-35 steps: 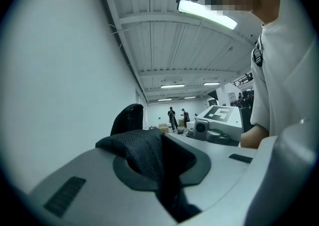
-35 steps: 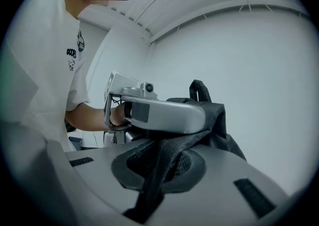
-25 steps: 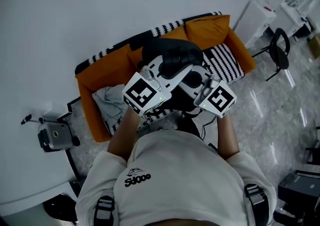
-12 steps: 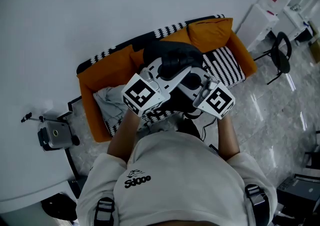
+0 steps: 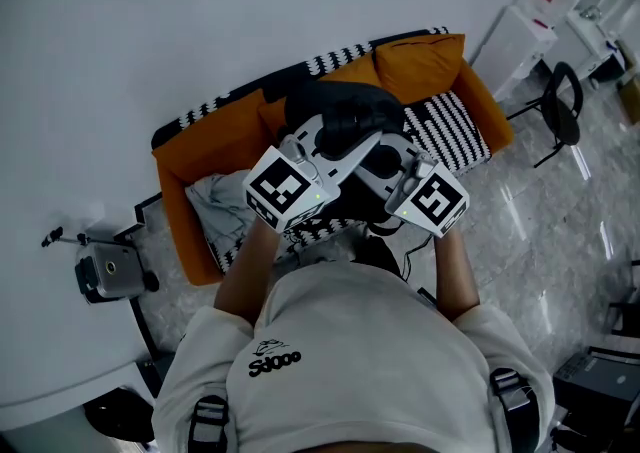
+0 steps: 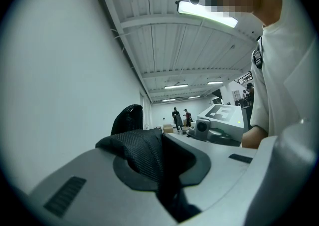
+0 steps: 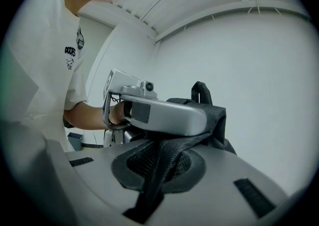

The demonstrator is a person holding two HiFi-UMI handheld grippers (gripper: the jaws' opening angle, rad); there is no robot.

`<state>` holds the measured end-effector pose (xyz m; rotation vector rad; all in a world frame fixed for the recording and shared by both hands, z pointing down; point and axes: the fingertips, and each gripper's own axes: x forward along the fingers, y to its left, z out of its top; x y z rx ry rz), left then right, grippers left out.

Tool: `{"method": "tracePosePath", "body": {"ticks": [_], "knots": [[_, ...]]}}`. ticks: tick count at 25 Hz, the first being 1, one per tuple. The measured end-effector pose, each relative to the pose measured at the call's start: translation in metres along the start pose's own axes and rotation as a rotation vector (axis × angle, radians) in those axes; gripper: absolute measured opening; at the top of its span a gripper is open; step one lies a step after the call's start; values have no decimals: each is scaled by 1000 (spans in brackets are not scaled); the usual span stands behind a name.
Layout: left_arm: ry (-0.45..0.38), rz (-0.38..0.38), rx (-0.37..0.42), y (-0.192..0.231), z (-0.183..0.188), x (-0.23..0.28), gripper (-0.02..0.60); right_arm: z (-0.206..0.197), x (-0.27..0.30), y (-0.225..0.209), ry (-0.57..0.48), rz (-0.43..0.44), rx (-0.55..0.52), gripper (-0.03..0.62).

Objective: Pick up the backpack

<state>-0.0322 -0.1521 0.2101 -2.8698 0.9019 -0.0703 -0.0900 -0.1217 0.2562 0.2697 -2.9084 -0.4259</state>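
Overhead, the black backpack (image 5: 345,109) is held in front of the person's chest, between the two grippers, and appears over the seat of an orange sofa (image 5: 200,146). Whether its bottom clears the cushion cannot be told from above. The left gripper (image 6: 162,170) has its fingers closed on a black mesh strap (image 6: 142,152), with no gap showing beside the webbing. The right gripper (image 7: 157,170) is likewise clamped on a strap (image 7: 172,152) that runs up into the pack body. The two grippers sit close together, side by side, each visible in the other's view. The pack's top loop (image 7: 199,90) stands upright against a bare white wall (image 5: 150,21). That wall runs directly behind the sofa back, so there is no room on that side. A grey cloth (image 5: 215,203) lies crumpled on the left end of the seat, and a striped cover (image 5: 455,126) lies on the right end. The pale tiled floor (image 5: 520,231) is open off the sofa's right front. A black chair (image 5: 560,101) stands apart from the right arm. A small device (image 5: 110,271) sits on the floor beyond the left arm.
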Motion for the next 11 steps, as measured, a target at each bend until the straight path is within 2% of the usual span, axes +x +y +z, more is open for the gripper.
{"method": "tracePosePath", "body": {"ticks": [11], "knots": [[11,3,-18,7,-10,0,51,-8,7,-2,5,13,-3,50]]}}
